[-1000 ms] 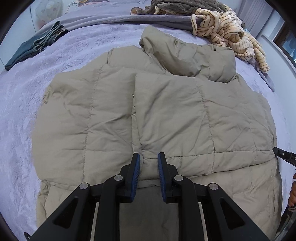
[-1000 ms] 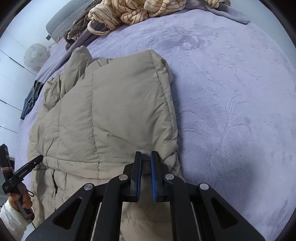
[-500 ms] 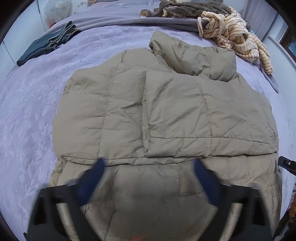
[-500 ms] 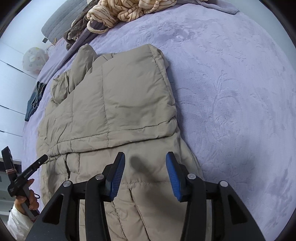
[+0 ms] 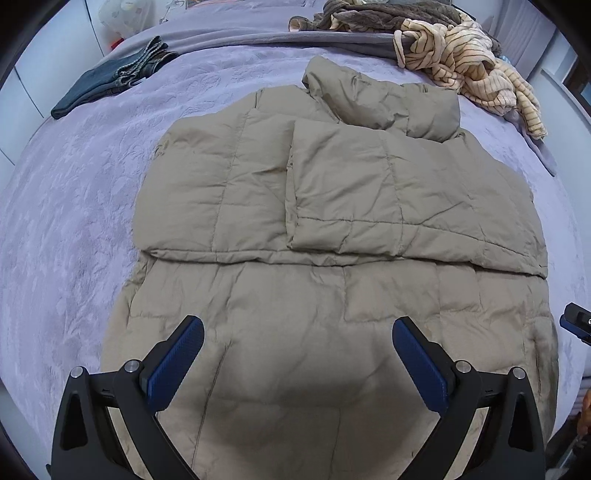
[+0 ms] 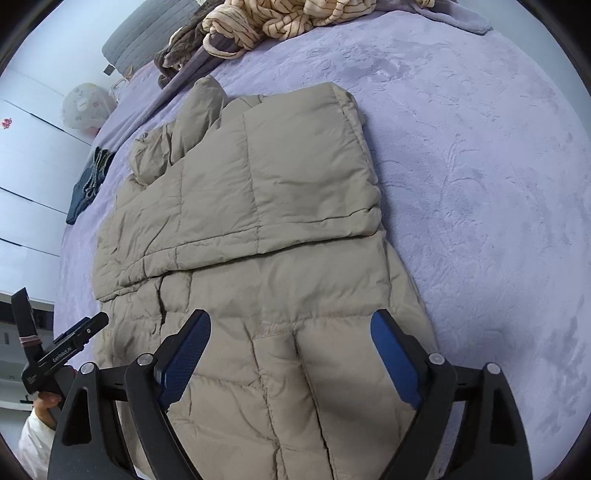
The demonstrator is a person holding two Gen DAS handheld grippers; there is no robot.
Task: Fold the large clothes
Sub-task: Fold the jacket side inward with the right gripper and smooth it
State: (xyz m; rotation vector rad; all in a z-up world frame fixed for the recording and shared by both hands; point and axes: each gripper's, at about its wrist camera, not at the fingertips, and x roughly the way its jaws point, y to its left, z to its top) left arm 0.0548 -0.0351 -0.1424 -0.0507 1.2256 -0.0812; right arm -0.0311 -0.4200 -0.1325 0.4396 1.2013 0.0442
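Note:
A beige quilted puffer jacket (image 5: 332, 229) lies flat on the purple bed, both sleeves folded across its chest, collar at the far end. It also shows in the right wrist view (image 6: 266, 229). My left gripper (image 5: 297, 354) is open and empty above the jacket's lower part. My right gripper (image 6: 291, 350) is open and empty above the jacket's lower right side. The left gripper's body also shows at the left edge of the right wrist view (image 6: 66, 350).
The purple bedspread (image 6: 480, 184) surrounds the jacket. Folded dark jeans (image 5: 110, 85) lie at the far left. A striped cream garment (image 5: 472, 70) and a brown one (image 5: 369, 14) are piled at the head of the bed. A grey blanket (image 5: 258, 37) runs across the far side.
Both grippers let go of the folded sleeve edge, opened wide and drew back toward the jacket's hem. The sleeves stay folded on the chest.

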